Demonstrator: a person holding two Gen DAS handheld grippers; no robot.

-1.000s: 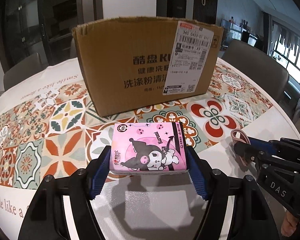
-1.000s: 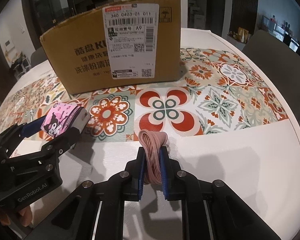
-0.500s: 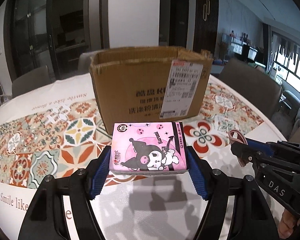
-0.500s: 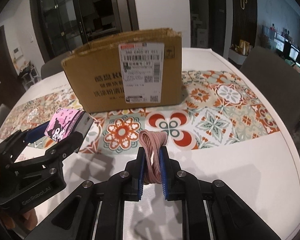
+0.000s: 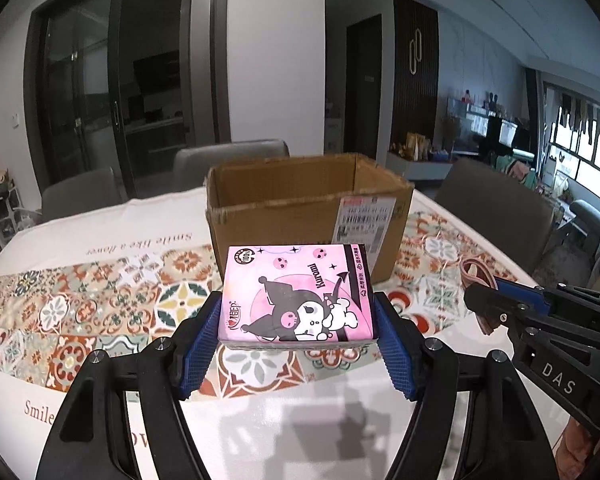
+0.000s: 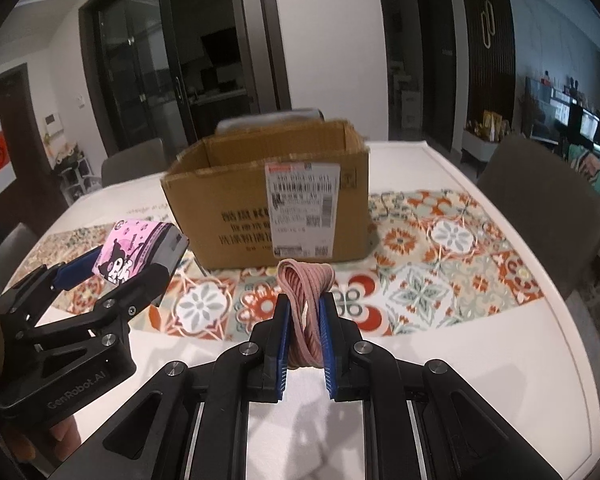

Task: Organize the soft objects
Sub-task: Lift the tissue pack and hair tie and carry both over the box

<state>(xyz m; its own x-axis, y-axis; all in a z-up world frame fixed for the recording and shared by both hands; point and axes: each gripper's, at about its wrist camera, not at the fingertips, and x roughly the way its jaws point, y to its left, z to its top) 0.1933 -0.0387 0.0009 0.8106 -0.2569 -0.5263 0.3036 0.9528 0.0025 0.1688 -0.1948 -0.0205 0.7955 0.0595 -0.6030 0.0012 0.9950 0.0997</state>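
Note:
My left gripper (image 5: pixel 298 322) is shut on a pink cartoon tissue pack (image 5: pixel 294 296) and holds it in the air in front of an open cardboard box (image 5: pixel 300 208). My right gripper (image 6: pixel 304 320) is shut on a pink ribbed hair band (image 6: pixel 306 292), also lifted, in front of the box (image 6: pixel 268 208). In the right wrist view the left gripper (image 6: pixel 112 276) with the tissue pack (image 6: pixel 138 248) is at the left. In the left wrist view the right gripper (image 5: pixel 496 296) with the hair band (image 5: pixel 474 274) is at the right.
The box stands on a round table with a patterned tile cloth (image 5: pixel 100 308) and white border (image 6: pixel 460 360). Grey chairs (image 5: pixel 496 200) ring the table, one behind the box (image 5: pixel 228 160). Dark glass doors and a wall stand beyond.
Both grippers have risen with their loads. The box now looks lower and its open top and inside walls show.

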